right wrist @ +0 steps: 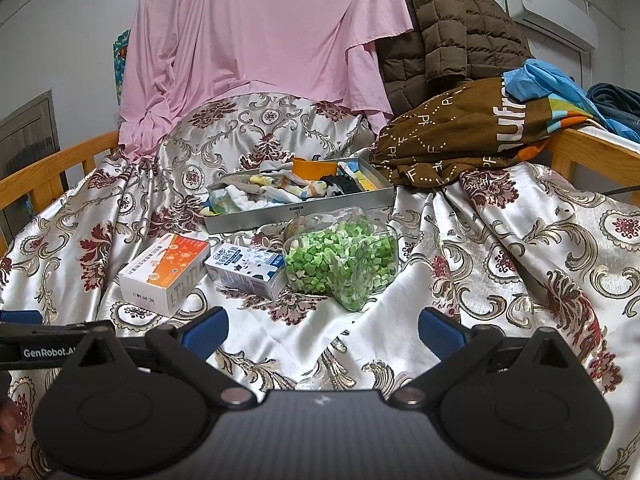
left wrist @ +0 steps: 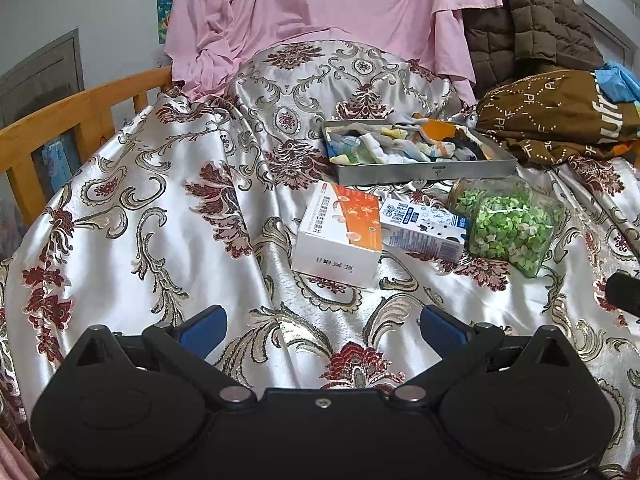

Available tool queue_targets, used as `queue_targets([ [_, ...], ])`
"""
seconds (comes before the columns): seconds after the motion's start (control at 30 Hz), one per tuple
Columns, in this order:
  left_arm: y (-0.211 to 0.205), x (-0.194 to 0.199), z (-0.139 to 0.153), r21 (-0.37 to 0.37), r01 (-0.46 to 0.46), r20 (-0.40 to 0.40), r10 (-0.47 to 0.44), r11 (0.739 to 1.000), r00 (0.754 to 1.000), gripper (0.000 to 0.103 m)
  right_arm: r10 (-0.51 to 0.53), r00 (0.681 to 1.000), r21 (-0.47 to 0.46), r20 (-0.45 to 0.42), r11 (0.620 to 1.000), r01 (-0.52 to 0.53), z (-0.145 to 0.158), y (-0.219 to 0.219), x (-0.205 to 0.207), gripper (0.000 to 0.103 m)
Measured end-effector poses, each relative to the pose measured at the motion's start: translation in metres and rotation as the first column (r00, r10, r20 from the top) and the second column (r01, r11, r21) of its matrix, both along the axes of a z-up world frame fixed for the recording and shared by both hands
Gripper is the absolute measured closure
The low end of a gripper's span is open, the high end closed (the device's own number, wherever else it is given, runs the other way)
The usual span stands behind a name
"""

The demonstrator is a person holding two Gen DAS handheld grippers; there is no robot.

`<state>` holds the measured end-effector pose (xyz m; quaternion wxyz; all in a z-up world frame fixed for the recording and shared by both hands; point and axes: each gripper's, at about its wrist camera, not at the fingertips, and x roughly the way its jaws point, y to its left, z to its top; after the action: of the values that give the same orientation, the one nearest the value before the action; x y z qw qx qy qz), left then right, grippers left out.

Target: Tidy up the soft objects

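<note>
A grey metal tray (left wrist: pixel 424 171) (right wrist: pixel 304 211) lies on the patterned satin bedspread, filled with several small folded cloths and socks (left wrist: pixel 400 146) (right wrist: pixel 280 192), with an orange cup (right wrist: pixel 314 168) at its back. In front of it lie an orange-and-white box (left wrist: pixel 340 236) (right wrist: pixel 164 272), a blue-and-white carton (left wrist: pixel 424 230) (right wrist: pixel 248 268) and a clear jar of green paper stars (left wrist: pixel 508 224) (right wrist: pixel 344 260). My left gripper (left wrist: pixel 322 324) and right gripper (right wrist: pixel 323 326) both stand open over bare bedspread, well short of these items, holding nothing.
A pink sheet (right wrist: pixel 256 40) drapes the back. A brown quilted jacket (right wrist: pixel 448 28) and a brown printed cloth (left wrist: pixel 560 112) (right wrist: pixel 460 132) pile up at the right. Wooden bed rails (left wrist: pixel 60 120) (right wrist: pixel 592 152) border both sides. The left gripper's body (right wrist: pixel 40 344) shows at left.
</note>
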<state>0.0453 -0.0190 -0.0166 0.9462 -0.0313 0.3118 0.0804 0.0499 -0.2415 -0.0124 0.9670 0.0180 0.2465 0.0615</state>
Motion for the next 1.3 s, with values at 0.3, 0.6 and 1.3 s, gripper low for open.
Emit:
queue_targets([
  [0.3,-0.008,0.0,0.0,0.016,0.031,-0.006,-0.031,0.999,1.0,0.001,0.002,1.0,-0.002,-0.002,1.0,-0.002,0.0,0.0,0.0,0.0],
  [0.6,-0.011,0.001,0.0,0.03,0.029,-0.006,-0.029,0.999,1.0,0.001,0.002,1.0,-0.003,-0.002,1.0,-0.002,0.0,0.002,0.0,0.0],
  [1.3,-0.013,0.003,-0.001,0.044,0.03,-0.022,-0.029,0.999,0.999,0.001,0.001,1.0,-0.002,-0.004,1.0,-0.001,0.001,0.002,0.0,0.0],
])
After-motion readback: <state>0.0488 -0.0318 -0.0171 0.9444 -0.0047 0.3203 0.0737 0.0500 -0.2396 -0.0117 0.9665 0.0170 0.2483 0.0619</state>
